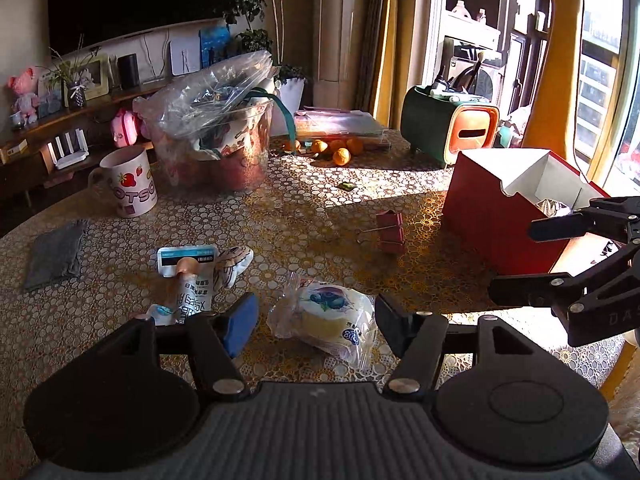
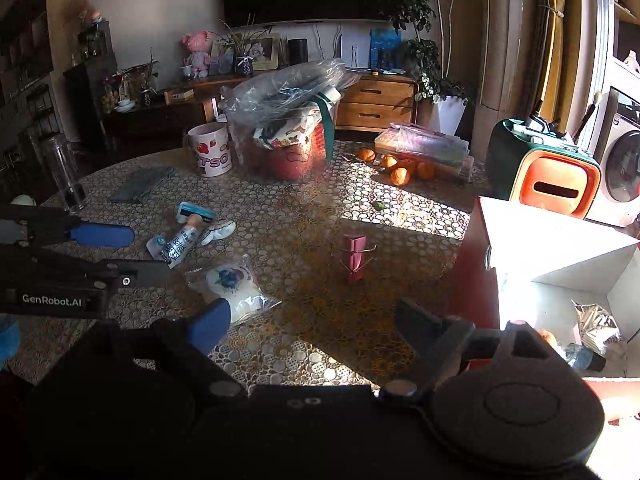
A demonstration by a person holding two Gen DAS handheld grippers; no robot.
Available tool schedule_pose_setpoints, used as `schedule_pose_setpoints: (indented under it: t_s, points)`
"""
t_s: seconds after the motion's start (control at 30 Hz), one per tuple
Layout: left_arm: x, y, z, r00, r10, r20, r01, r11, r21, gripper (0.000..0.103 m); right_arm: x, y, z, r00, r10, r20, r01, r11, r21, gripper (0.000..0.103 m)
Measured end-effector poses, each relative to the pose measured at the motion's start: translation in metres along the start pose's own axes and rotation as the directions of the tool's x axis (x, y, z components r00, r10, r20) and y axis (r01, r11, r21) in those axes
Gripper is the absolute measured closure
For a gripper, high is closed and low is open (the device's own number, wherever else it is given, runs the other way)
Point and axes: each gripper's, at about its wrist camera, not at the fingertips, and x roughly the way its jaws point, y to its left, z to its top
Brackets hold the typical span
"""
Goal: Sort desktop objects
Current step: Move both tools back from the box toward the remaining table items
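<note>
The wrapped cake [image 1: 332, 320] lies flat on the table [image 1: 280, 216], in a clear wrapper with a blueberry picture on it. It sits between the two fingers of the left gripper [image 1: 316, 320], whose jaws are open and do not press on it. One finger has a blue pad [image 1: 240, 328] and the other is black. Just beside the cake, to its left in the left wrist view, lie a squeeze pouch [image 1: 184, 280] and a small white sock [image 1: 234, 264], which touch each other. A pink binder clip [image 1: 390, 232] stands farther off, near a red box [image 1: 504, 216]. The box is white inside and holds a shiny crumpled bag [image 2: 596, 324]. A gray cloth [image 1: 56, 254] lies flat near the table edge. At the back stand a strawberry mug [image 1: 130, 182], a clear tub [image 1: 216, 140] stuffed with a plastic bag, and some oranges [image 1: 340, 152] in the sun.

The right gripper [image 2: 308, 328] is over bare table near the red box. Its jaws are open wide, with nothing between them.
</note>
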Motion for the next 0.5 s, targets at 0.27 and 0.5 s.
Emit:
schedule_pose_setpoints:
  t_s: [0.27, 0.5]
  points:
    - [0.030, 0.044, -0.010, 0.998, 0.056, -0.022, -0.056, 0.998, -0.036, 0.023, 0.036, 0.029, -0.002, 0.998, 0.043, -0.038, -0.045, 0.996, -0.072, 0.013]
    - [0.063, 0.072, -0.011, 0.995, 0.081, -0.065, -0.083, 0.996, -0.035, 0.016, 0.065, 0.036, 0.000, 0.995, 0.066, -0.070, -0.071, 0.995, -0.069, 0.013]
